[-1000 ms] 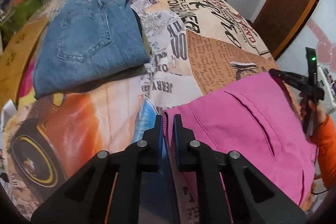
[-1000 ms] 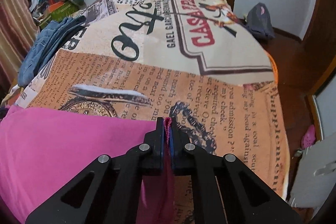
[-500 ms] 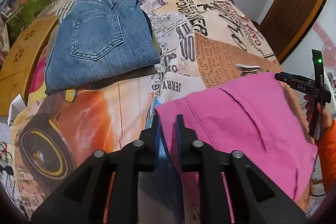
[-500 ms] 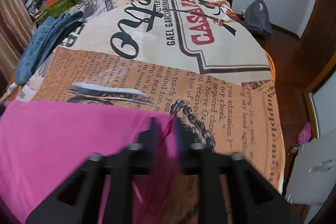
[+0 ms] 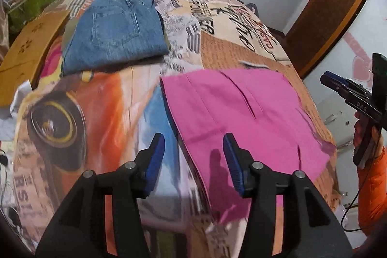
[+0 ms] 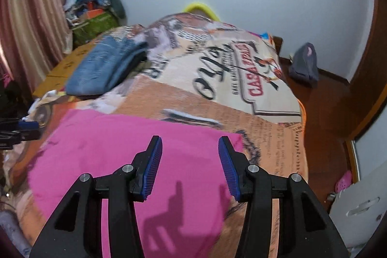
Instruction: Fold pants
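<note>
Above pink pants (image 5: 241, 113) on "CASA" bedspread (image 6: 261, 88), left gripper (image 5: 194, 151) and right gripper (image 6: 190, 156) both spread, empty.

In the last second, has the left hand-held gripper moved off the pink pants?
Yes. The left hand-held gripper has opened and pulled back above the pink pants, judged against the folded jeans.

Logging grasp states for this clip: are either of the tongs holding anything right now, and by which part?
Nothing is held. The left tongs and right tongs are both open above the pink pants, which lie flat on the bed.
</note>
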